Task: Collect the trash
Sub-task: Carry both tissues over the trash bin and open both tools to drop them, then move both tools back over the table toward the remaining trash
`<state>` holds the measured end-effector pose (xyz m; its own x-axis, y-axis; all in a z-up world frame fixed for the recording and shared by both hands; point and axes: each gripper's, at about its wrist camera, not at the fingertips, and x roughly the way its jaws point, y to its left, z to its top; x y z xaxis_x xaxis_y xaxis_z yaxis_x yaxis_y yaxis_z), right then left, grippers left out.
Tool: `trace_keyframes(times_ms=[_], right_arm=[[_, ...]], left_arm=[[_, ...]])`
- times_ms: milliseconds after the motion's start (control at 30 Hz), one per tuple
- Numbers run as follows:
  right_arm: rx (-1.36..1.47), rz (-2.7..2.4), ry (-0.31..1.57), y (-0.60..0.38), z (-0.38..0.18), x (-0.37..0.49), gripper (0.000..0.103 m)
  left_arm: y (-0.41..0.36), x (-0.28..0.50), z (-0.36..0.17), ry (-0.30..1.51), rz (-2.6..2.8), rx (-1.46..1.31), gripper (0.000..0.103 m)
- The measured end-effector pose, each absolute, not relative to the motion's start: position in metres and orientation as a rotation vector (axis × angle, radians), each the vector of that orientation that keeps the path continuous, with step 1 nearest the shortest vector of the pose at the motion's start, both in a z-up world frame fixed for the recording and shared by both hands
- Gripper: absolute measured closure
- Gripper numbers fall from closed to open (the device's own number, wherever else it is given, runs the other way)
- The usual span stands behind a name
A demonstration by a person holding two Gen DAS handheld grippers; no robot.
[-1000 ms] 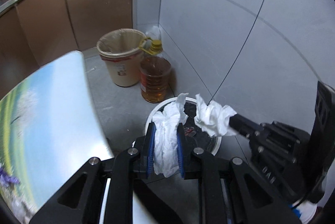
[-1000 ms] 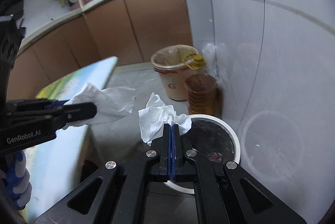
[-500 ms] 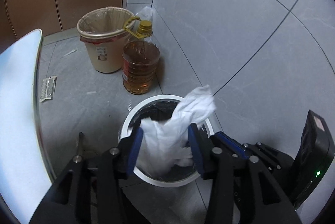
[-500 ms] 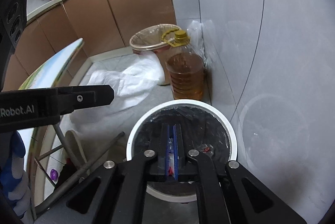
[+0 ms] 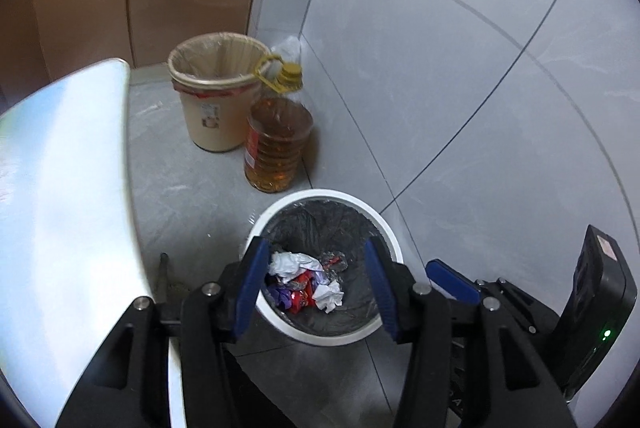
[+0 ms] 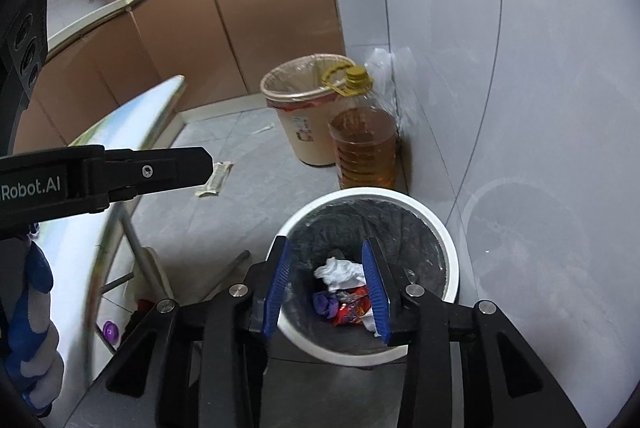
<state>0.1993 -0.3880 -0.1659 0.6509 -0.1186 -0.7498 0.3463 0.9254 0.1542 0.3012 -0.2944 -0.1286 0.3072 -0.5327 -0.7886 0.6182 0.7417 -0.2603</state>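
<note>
Both grippers are held over the white bin (image 5: 320,196), which is lined with a black bag. The left gripper (image 5: 316,292) has its jaws spread wide and nothing is gripped; the right gripper (image 6: 328,288) is likewise wide open and empty. Crumpled white tissue (image 5: 292,264) is seen at the bottom of the bin, among red and purple wrappers (image 5: 300,294); a second tissue wad (image 5: 330,296) lies just beside them. In the right wrist view the same tissue (image 6: 340,272) is framed between the blue pads (image 6: 278,286).

A large oil bottle (image 5: 278,144) with a yellow cap is stood close behind the bin, against the tiled wall (image 5: 460,68). A beige bin (image 5: 214,96) with a clear liner is placed touching or just beside the bottle. A glossy printed counter (image 5: 68,188) is seen to the left, its edge near the white bin. A small paper scrap (image 6: 214,180) is left on the floor. Brown cabinets (image 6: 260,28) are visible behind.
</note>
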Motion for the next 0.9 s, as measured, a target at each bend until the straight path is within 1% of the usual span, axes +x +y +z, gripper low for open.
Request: trace_keyframes(times_ms=[267,300,333,433,500,633,800,900], right_arm=[[0.273,-0.239,0.745,-0.358,-0.121,0.179,0.058],[0.268,-0.236,0.732,-0.354,-0.114,0.176,0.054],[0.263,-0.233,0.721,-0.350,-0.107,0.173,0.052],[0.247,-0.216,0.685,-0.336,-0.087,0.165,0.051],[0.235,-0.200,0.665,-0.325,-0.073,0.159,0.051],[0.209,-0.177,0.618,-0.307,-0.049,0.146,0.045],[0.177,-0.148,0.568,-0.283,-0.021,0.130,0.043],[0.160,-0.135,0.544,-0.270,-0.009,0.120,0.039]], left_arm=[[-0.237,0.271,-0.081,0.835,-0.699,0.051,0.055],[-0.230,0.267,-0.075,0.811,-0.688,0.045,0.055],[-0.223,0.264,-0.071,0.795,-0.683,0.041,0.055],[-0.203,0.252,-0.055,0.746,-0.661,0.034,0.055],[-0.190,0.244,-0.045,0.723,-0.651,0.028,0.055],[-0.168,0.227,-0.026,0.679,-0.634,0.029,0.055],[-0.141,0.208,-0.004,0.629,-0.609,0.018,0.055],[-0.125,0.191,0.007,0.595,-0.582,0.017,0.055]])
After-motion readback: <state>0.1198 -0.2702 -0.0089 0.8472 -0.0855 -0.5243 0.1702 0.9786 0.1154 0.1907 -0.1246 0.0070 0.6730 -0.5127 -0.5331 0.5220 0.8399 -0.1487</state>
